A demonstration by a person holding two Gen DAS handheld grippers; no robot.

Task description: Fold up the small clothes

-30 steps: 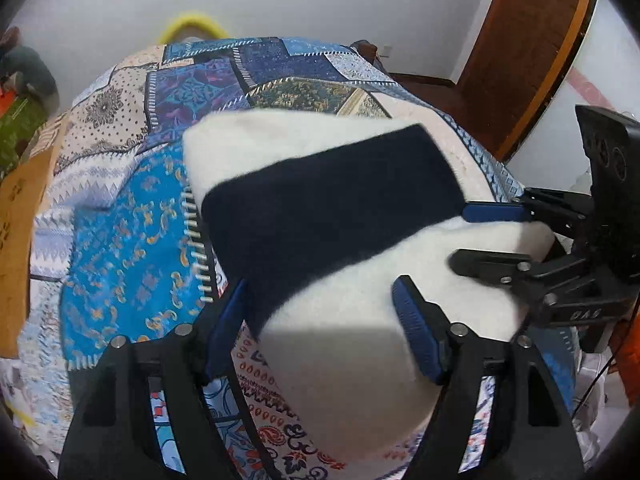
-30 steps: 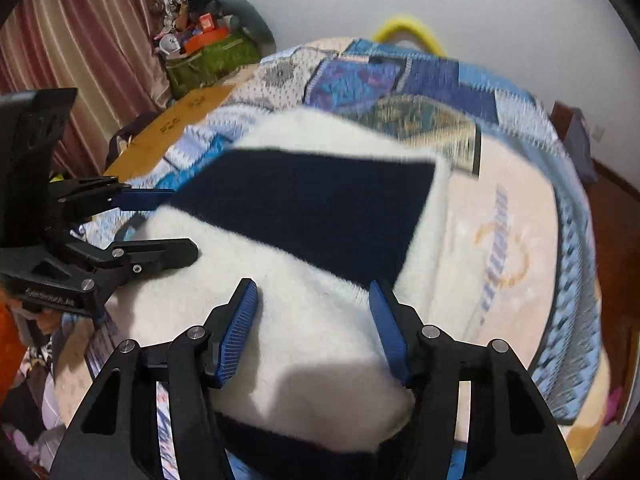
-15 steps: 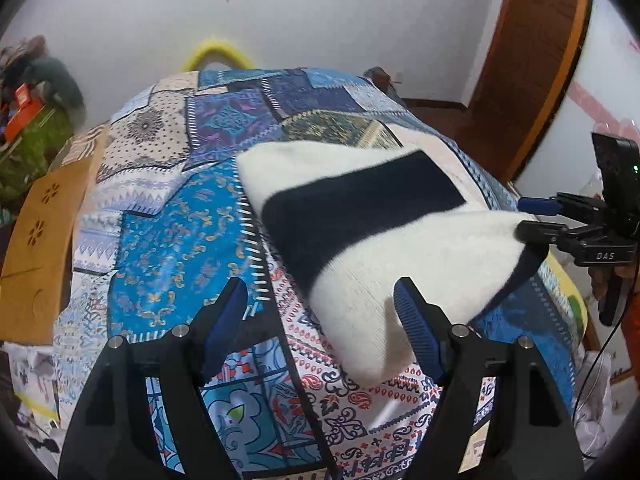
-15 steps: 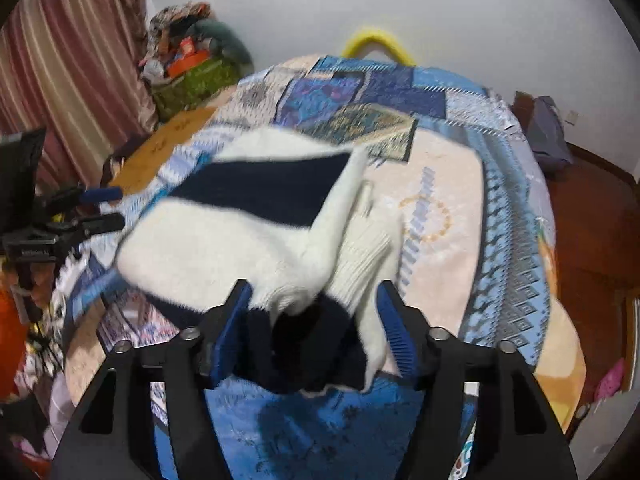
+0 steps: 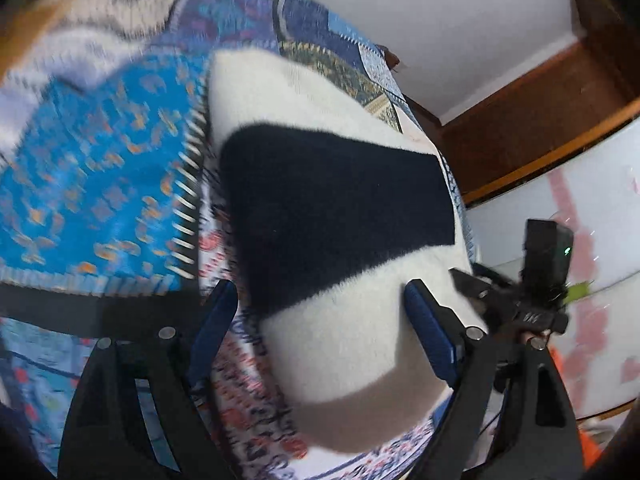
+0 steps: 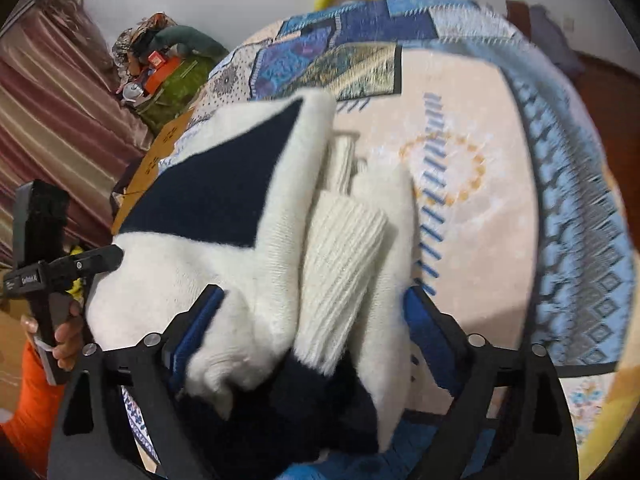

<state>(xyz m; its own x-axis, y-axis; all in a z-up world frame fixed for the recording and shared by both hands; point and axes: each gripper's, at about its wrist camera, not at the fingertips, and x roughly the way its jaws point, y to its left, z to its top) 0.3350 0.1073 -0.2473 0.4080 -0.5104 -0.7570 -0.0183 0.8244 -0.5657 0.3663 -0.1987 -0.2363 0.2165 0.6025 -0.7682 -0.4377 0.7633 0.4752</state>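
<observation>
A folded white sweater with a wide navy band [image 5: 336, 208] lies on the patchwork bedspread [image 5: 92, 184]. It also shows in the right wrist view [image 6: 224, 192], with a ribbed white cuff [image 6: 340, 248] bunched on its right edge. My left gripper [image 5: 320, 332] is open, its blue pads on either side of the sweater's near white end. My right gripper [image 6: 312, 340] is open, its jaws wide around the bunched near corner of the sweater. The other gripper shows at the sweater's side in each view.
The bed's cream and blue patches [image 6: 480, 168] stretch right of the sweater. A wooden door and skirting [image 5: 532, 96] stand past the bed's far corner. Striped curtains [image 6: 48, 128] and a pile of clutter [image 6: 160, 64] lie to the left.
Both grippers have moved back in close over the sweater after pulling away half a second ago. The left view has swung and blurred. The sweater stays folded on the bed.
</observation>
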